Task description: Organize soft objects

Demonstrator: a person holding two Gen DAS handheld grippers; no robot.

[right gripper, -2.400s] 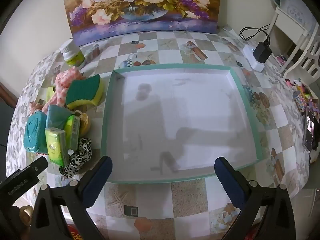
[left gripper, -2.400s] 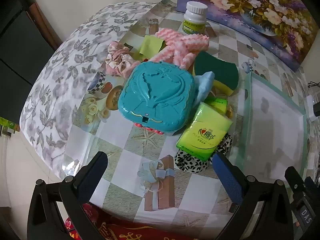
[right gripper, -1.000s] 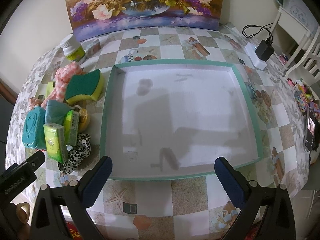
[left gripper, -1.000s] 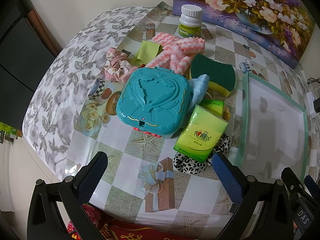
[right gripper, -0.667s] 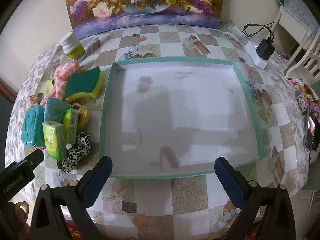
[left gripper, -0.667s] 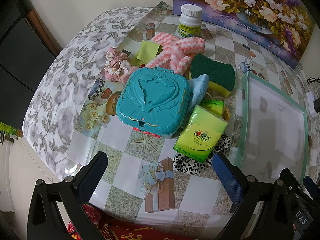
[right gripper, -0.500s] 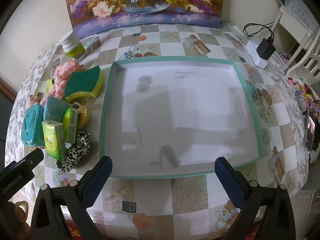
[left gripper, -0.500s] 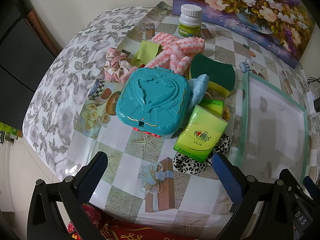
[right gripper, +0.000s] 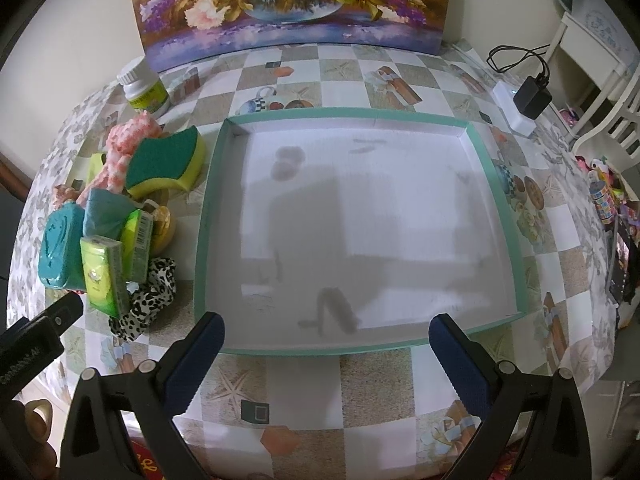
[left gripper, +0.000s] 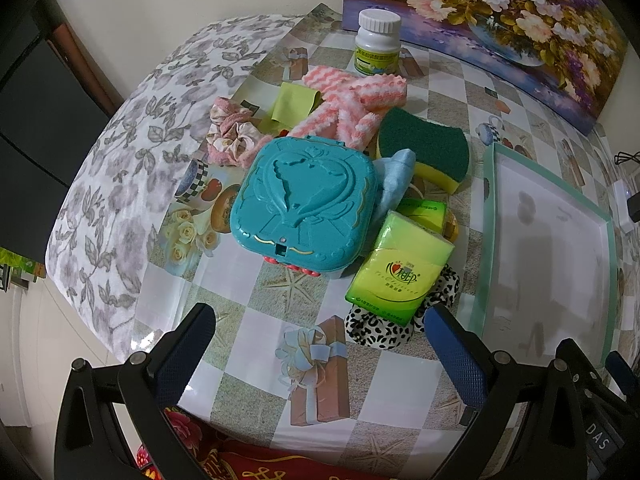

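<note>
A pile sits on the table's left: a pink striped cloth (left gripper: 352,100), a pink scrunchie (left gripper: 232,136), a green-and-yellow sponge (left gripper: 424,152), a light blue cloth (left gripper: 394,180), a green tissue pack (left gripper: 400,268) and a black-and-white spotted scrunchie (left gripper: 380,332), around a teal plastic case (left gripper: 308,204). My left gripper (left gripper: 320,340) is open and empty, above the near table edge, just short of the pile. My right gripper (right gripper: 326,344) is open and empty over the near rim of the empty white tray (right gripper: 496,196). The tray also shows in the left wrist view (left gripper: 486,240).
A white pill bottle (left gripper: 378,42) stands at the back by a flower painting (right gripper: 296,0). A yellow-green paper (left gripper: 294,102) lies under the cloth. A charger and white socket block (right gripper: 524,104) lie right of the tray. White chairs (right gripper: 608,92) stand beyond the table's right edge.
Both grippers have pulled back slightly over the last seconds, so the pile and tray look a little farther. No object has moved; both grippers stay open.
</note>
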